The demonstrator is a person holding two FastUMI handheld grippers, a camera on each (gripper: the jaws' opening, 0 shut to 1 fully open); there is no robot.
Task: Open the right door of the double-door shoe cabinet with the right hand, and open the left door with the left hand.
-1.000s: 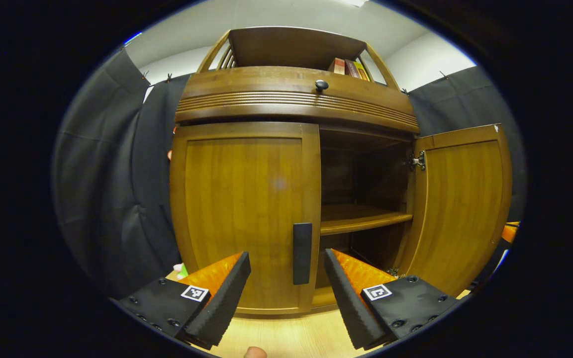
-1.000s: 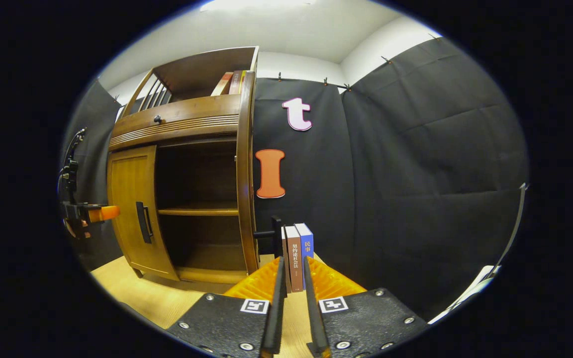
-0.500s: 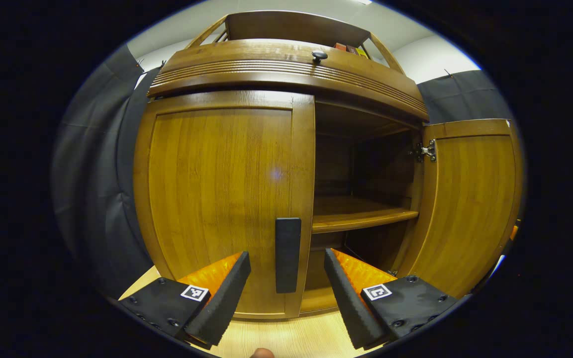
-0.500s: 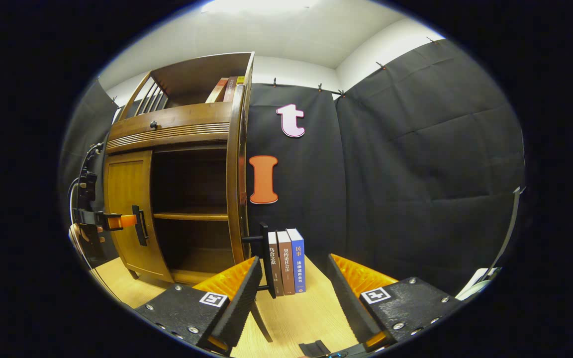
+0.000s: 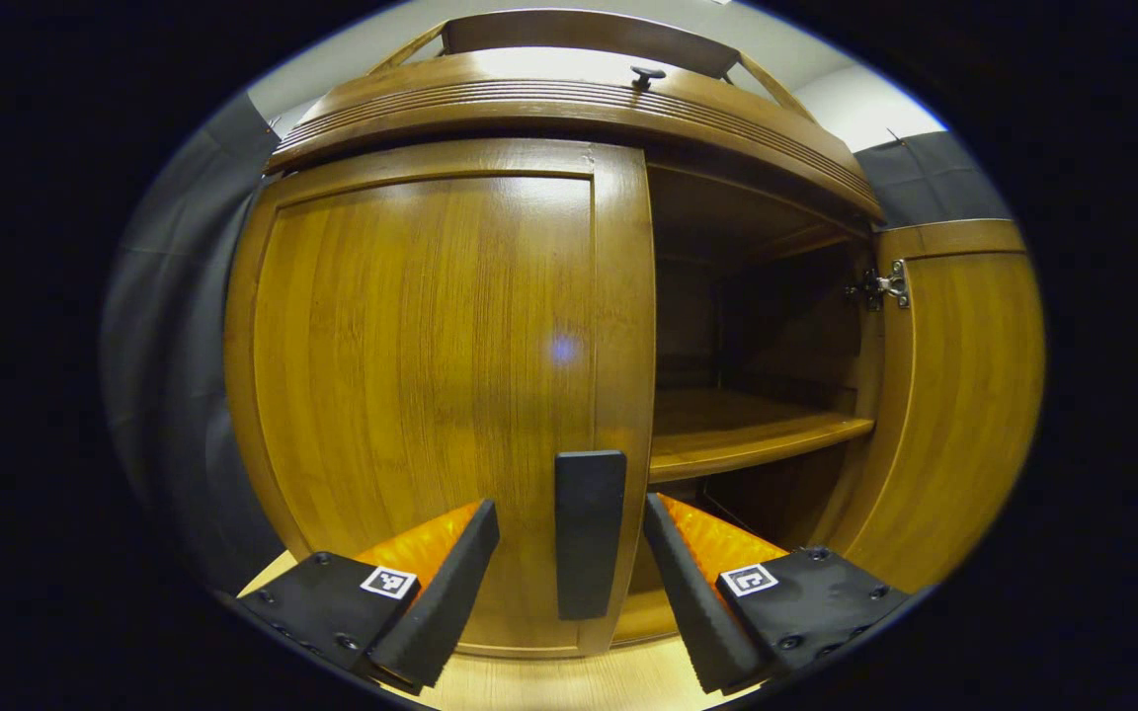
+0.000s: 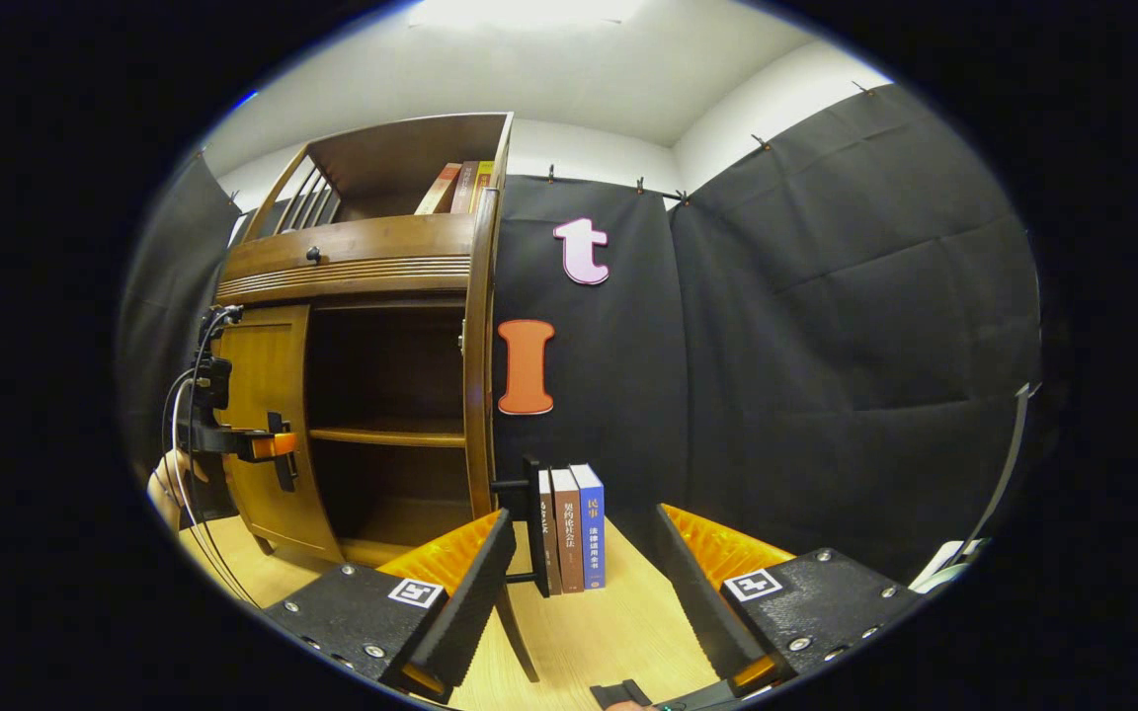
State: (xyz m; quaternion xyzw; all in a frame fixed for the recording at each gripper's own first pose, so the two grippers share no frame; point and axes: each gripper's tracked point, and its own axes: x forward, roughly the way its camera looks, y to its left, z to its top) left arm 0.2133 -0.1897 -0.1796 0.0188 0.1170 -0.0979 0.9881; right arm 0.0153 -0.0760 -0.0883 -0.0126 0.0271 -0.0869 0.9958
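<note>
**A:** Pale wooden tabletop (image 6: 589,632) underfoot, black cloth walls behind. Nearest in the left gripper view, the left gripper (image 5: 569,583) stands wide open, holding nothing, its fingers either side of the left door handle (image 5: 589,533), a dark upright bar. Whether the pads touch it yet, I cannot tell.

**B:** So which step is this?

**A:** The second, I judge. The right door (image 5: 954,395) already stands swung wide on its hinge (image 5: 885,286), while the left door (image 5: 431,395) is shut against its frame. The next move calls for closing the fingers onto the handle, then pulling back along an arc around the door's left edge, not straight out.

**B:** And the right gripper?

**A:** The right gripper (image 6: 584,602) is open too and empty, near the opened door's handle (image 6: 529,523) but not on it. Just past it, three upright books (image 6: 569,528) stand on the tabletop beside the cabinet.

**B:** What is inside the shoe cabinet?

**A:** The shoe cabinet (image 6: 371,395) shows one inner shelf (image 5: 747,439) across the open right half; the shelf and the floor below look bare, though the back is dark. Higher up, a drawer front carries a small knob (image 5: 646,74), and a few books (image 6: 455,188) lean in the open top rack. In the right gripper view, the left gripper sits at the left door's handle, a hand behind it.
</note>
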